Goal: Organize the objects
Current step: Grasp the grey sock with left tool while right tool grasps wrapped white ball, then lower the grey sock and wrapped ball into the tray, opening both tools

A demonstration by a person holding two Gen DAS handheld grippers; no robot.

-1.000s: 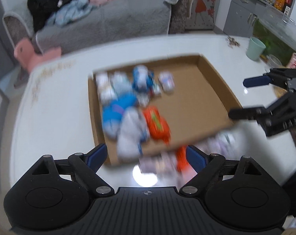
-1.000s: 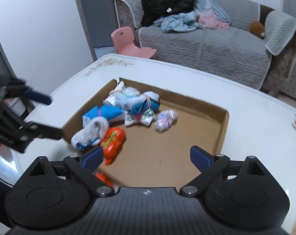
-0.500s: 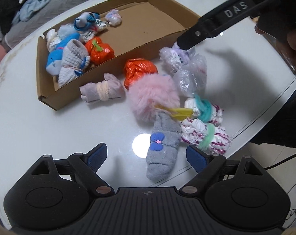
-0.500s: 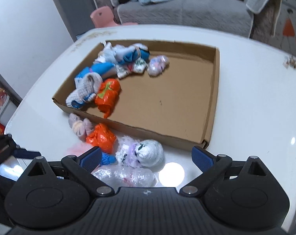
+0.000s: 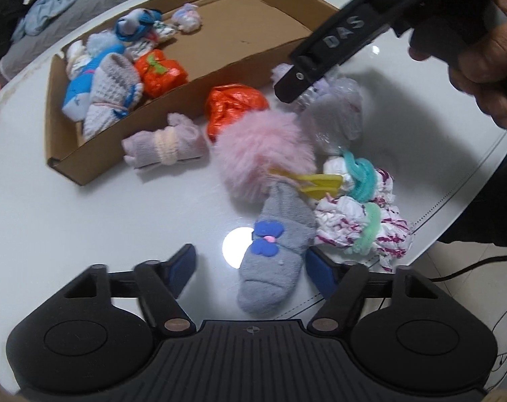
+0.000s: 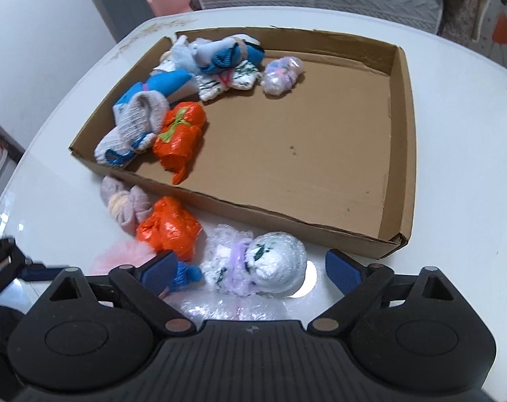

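Left gripper (image 5: 250, 268) fingers spread wide, low over the bench (image 5: 85, 234). Grey sock (image 5: 275, 254) with blue bow lies between the fingers, its toe end toward the camera, close to the right finger (image 5: 320, 276); contact cannot be told. Pink pompom (image 5: 265, 154) sits at the sock's far end, yellow clip (image 5: 318, 184) beside it. Two white-and-magenta bundles (image 5: 360, 231) tied with green bands lie just right of the sock.

Right gripper (image 6: 250, 269) fingers also spread, nothing pinched. White wrapped ball (image 6: 275, 261) with purple tie lies between them, nearer the middle, touching neither finger as far as visible. Blue bit (image 6: 186, 273) sits against the left finger (image 6: 159, 269). Clear plastic bundle (image 6: 226, 310) lies just under the gripper body. In the left view the right gripper's finger (image 5: 333, 40) hangs over that pile.

Box (image 6: 395, 154), shallow cardboard, sits on the bench beyond both grippers. Inside, packed at its left end: orange bag (image 6: 181, 137) with green tie, grey knit sock (image 6: 132, 124), blue sock (image 6: 163, 85), blue-and-white bundle (image 6: 219, 53), white-green bundle (image 6: 226, 80), pale wrapped ball (image 6: 281, 73). Rest of the box floor is bare cardboard.

Outside, against the box's near wall: second orange bag (image 6: 169, 227) and lilac sock roll (image 6: 124, 204), touching each other.
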